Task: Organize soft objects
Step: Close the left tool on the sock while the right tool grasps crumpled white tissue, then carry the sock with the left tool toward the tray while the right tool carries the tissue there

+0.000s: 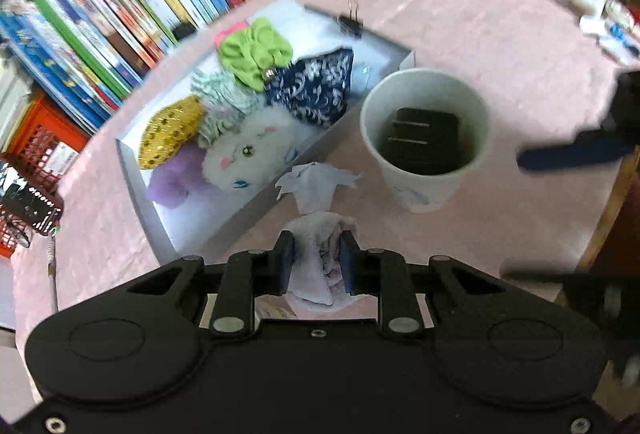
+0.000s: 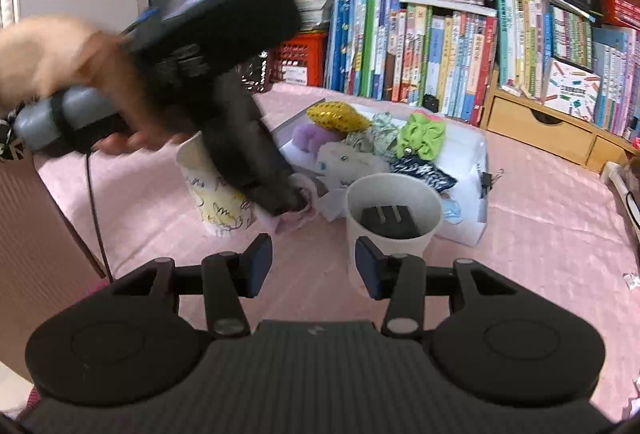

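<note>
Fingers of the left gripper (image 1: 316, 258) were clamped on a pale pink fuzzy cloth (image 1: 320, 274), pressing it from both sides just above the pink-covered desk (image 1: 500, 42). In the right wrist view the same gripper (image 2: 294, 200) reached down at a slant, its tip buried in that cloth (image 2: 294, 220) between a yellow-patterned paper cup (image 2: 214, 198) and a white paper cup (image 2: 394, 218). The right gripper (image 2: 314, 264) hung in front of the white cup with its fingers spread apart and nothing between them.

Just ahead of the held cloth lay a crumpled white tissue (image 1: 316, 182), touching the near wall of a shallow white box (image 1: 140, 186). Inside the box sat a green scrunchie (image 1: 256, 56), a navy patterned pouch (image 1: 320, 86), a gold sequined piece (image 1: 172, 132), a white plush face (image 1: 248, 154) and a lilac fluffy item (image 1: 176, 178), crowded together. The white cup (image 1: 424, 138) stood beside the box and held a black plug adapter (image 1: 426, 140). A binder clip (image 1: 351, 22) was fixed on the box's far edge. Books (image 1: 120, 14) lined the shelf behind.
</note>
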